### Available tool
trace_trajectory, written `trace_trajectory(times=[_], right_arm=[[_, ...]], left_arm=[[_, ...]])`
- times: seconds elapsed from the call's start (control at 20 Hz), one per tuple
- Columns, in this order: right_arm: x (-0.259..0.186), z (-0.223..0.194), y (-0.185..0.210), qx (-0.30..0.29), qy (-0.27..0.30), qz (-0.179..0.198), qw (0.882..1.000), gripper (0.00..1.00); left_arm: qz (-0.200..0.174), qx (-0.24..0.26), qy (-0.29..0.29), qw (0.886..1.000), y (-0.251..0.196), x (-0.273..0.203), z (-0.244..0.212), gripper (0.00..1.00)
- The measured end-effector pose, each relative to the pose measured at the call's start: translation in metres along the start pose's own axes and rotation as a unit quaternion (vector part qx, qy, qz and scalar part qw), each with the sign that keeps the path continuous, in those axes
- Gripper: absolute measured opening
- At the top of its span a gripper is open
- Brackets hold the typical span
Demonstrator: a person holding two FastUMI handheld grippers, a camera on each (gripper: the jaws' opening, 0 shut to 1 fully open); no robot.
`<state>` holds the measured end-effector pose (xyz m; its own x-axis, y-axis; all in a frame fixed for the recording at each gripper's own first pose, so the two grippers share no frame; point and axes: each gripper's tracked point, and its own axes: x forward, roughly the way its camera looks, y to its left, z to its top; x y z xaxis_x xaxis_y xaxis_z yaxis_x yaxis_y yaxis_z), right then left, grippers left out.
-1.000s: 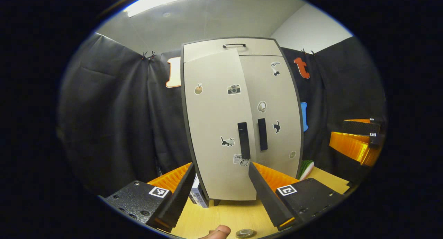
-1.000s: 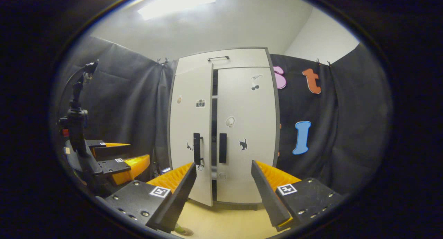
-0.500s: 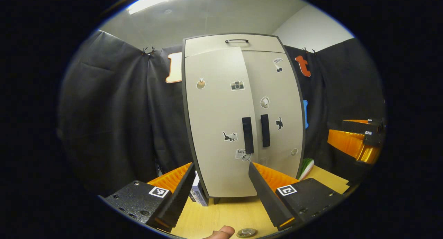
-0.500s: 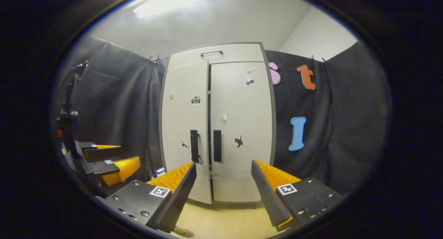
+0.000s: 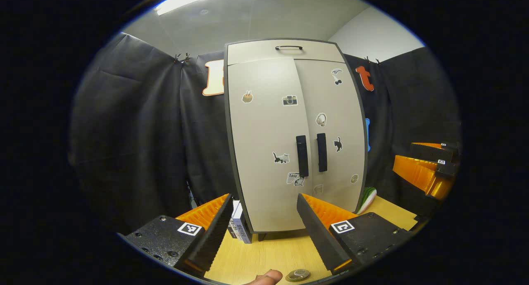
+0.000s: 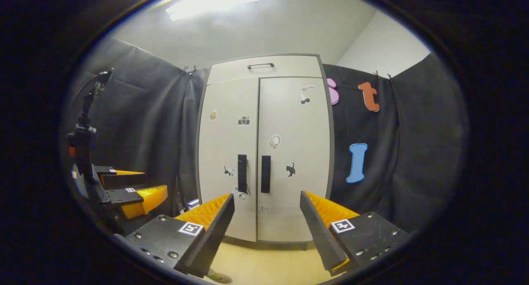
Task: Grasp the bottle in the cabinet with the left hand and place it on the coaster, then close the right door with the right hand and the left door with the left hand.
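Nearest, the left tool [image 5: 262, 231] and right tool [image 6: 268, 231] are hanging apart, gripping nothing. The bottle [image 5: 298, 275] is sitting low on the table [image 5: 268, 256] (coaster unclear). Beyond, the cabinet [image 6: 264, 153] is showing both doors seemingly flush; the task looks finished.

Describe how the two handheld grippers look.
The left gripper and right gripper each have two wedge-shaped jaws with toothed inner faces and ribbed outer sides. Each jaw sits on a speckled plate with screws and a square black-and-white marker. In the right gripper view, a dark stalk with a cable rises over the left gripper.
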<state>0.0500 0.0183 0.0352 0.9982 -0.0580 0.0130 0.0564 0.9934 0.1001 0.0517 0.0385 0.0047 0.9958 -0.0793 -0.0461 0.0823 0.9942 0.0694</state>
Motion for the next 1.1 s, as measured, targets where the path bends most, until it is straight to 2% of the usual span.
trace_trajectory(times=[0.15,0.2,0.25,0.45,0.5,0.55,0.7,0.75,0.8,0.85,0.9,0.95,1.05,1.1], right_arm=[[-0.003,0.0,0.002,0.004,0.007,0.0,1.0,0.92],[-0.004,0.0,0.002,0.003,0.007,-0.001,1.0,0.96],[-0.005,0.002,0.002,0.002,0.005,-0.003,1.0,0.92],[-0.008,0.003,-0.006,-0.006,0.001,-0.014,1.0,0.92],[-0.007,0.003,-0.007,-0.007,0.001,-0.015,1.0,0.96],[-0.007,0.003,-0.009,-0.01,-0.001,-0.016,1.0,0.92],[-0.004,0.006,-0.022,-0.023,-0.006,-0.028,0.999,0.92],[-0.002,0.007,-0.026,-0.024,-0.008,-0.033,0.999,0.96],[-0.001,0.008,-0.03,-0.027,-0.012,-0.037,0.999,0.92],[0.001,0.009,-0.034,-0.027,-0.015,-0.042,0.999,0.96],[0.001,0.01,-0.038,-0.026,-0.016,-0.047,0.998,0.92],[0.002,0.012,-0.042,-0.027,-0.019,-0.052,0.998,0.96],[0.001,0.013,-0.049,-0.024,-0.019,-0.063,0.998,0.96],[0.0,0.013,-0.05,-0.022,-0.017,-0.066,0.997,0.92]], left_arm=[[-0.002,-0.007,-0.001,1.0,0.001,-0.005,0.0,0.98],[-0.004,-0.007,-0.002,1.0,-0.001,-0.005,0.0,0.98],[-0.002,-0.006,-0.003,1.0,-0.001,-0.005,0.0,0.98],[-0.007,-0.003,-0.004,1.0,-0.008,-0.004,0.002,1.0],[-0.009,-0.005,-0.01,1.0,-0.009,-0.004,0.004,0.98],[-0.009,-0.006,-0.013,1.0,-0.01,-0.003,0.007,0.98],[0.0,-0.008,-0.024,1.0,-0.01,-0.002,0.013,0.98],[0.002,-0.01,-0.026,1.0,-0.011,0.0,0.013,0.98],[0.003,-0.011,-0.029,1.0,-0.011,0.001,0.014,0.98],[0.0,-0.011,-0.03,0.999,-0.014,0.003,0.014,0.98],[-0.003,-0.012,-0.031,0.999,-0.017,0.004,0.013,0.98],[-0.005,-0.013,-0.031,0.999,-0.019,0.007,0.013,0.98],[-0.003,-0.02,-0.031,0.999,-0.02,0.011,0.014,0.98],[-0.009,-0.022,-0.028,0.999,-0.024,0.013,0.013,0.98]])
